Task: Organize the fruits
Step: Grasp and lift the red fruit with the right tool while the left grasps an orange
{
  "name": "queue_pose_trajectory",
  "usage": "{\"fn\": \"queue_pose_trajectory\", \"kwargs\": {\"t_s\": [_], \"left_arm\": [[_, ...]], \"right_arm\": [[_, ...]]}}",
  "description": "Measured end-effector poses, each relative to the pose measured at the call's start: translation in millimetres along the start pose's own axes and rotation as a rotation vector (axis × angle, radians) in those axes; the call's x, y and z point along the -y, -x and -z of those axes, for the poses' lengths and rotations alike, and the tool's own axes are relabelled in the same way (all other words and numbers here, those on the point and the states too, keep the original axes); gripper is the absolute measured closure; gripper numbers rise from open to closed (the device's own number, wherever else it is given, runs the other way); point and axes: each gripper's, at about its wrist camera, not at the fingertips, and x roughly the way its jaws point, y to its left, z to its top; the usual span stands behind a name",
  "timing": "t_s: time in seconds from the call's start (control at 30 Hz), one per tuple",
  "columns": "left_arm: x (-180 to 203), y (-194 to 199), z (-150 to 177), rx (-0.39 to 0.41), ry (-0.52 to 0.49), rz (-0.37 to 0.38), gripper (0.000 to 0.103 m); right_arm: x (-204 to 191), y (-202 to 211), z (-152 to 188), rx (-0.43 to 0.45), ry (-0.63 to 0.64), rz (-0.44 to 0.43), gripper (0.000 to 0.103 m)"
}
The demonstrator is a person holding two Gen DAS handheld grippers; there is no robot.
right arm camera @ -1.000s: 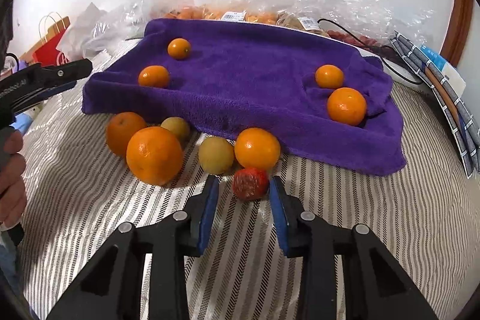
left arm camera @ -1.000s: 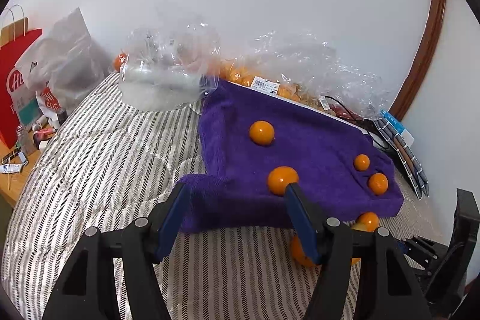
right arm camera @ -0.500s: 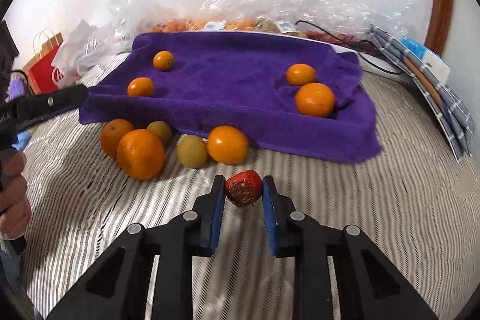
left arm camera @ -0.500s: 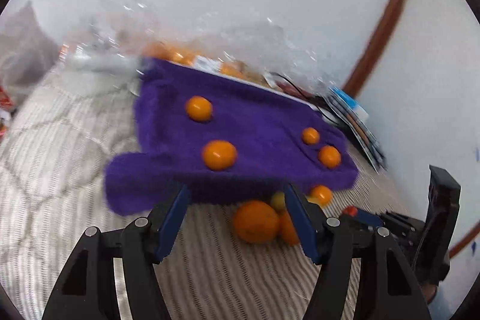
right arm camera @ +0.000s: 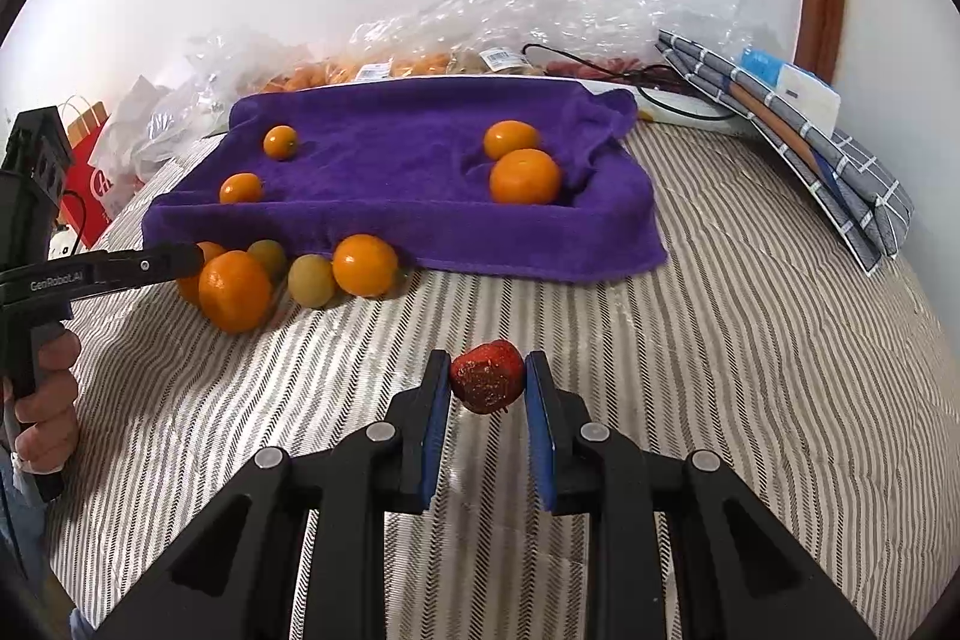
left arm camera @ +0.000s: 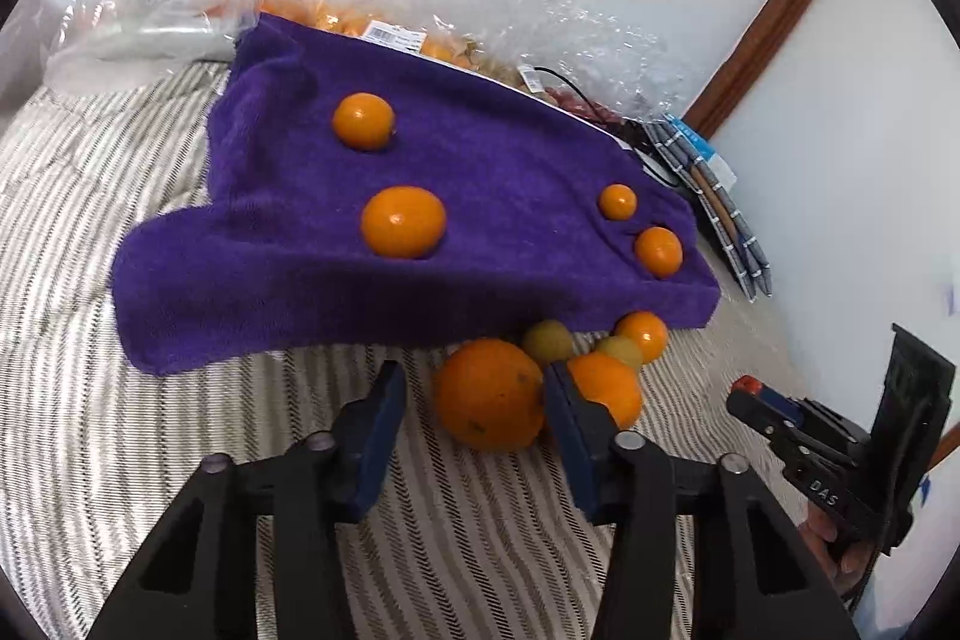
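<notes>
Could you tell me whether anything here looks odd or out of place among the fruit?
The strawberry held in the right gripper looks bruised, with a dark rough patch. The purple towel lies rumpled, one corner flopped forward.

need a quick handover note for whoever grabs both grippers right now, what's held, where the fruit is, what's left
Right gripper: shut on the small red strawberry, held above the striped bedcover.
Left gripper: open, holding nothing, at the large round orange, which sits between its fingers.
On the purple towel: four orange citrus fruits, two near its left end, two near its right.
Off the towel, by its front edge: the large orange, two more orange fruits and two yellow-green ones.
Done: strawberry picked up. Left: place it, then sort the loose cluster.
</notes>
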Motion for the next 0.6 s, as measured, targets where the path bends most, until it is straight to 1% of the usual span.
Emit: {"fn": "queue_pose_trajectory", "kwargs": {"t_s": [0.07, 0.17, 0.37, 0.6], "left_arm": [[1.5, 1.5, 0.8, 0.0, -0.009, 0.012, 0.067], [2.8, 2.2, 0.6, 0.001, -0.016, 0.005, 0.067], [0.4, 1.5, -0.9, -0.011, 0.014, 0.02, 0.067], [1.0, -0.9, -0.2, -0.022, 0.018, 0.029, 0.067]], "right_arm": [[2.0, -1.9, 0.2, -0.003, -0.006, 0.002, 0.078], [3.2, -4.2, 0.6, -0.008, -0.016, 0.004, 0.078], [2.7, -3.7, -1.7, -0.003, -0.017, 0.013, 0.079], [-0.9, -4.1, -1.5, -0.013, -0.006, 0.025, 0.079]]}}
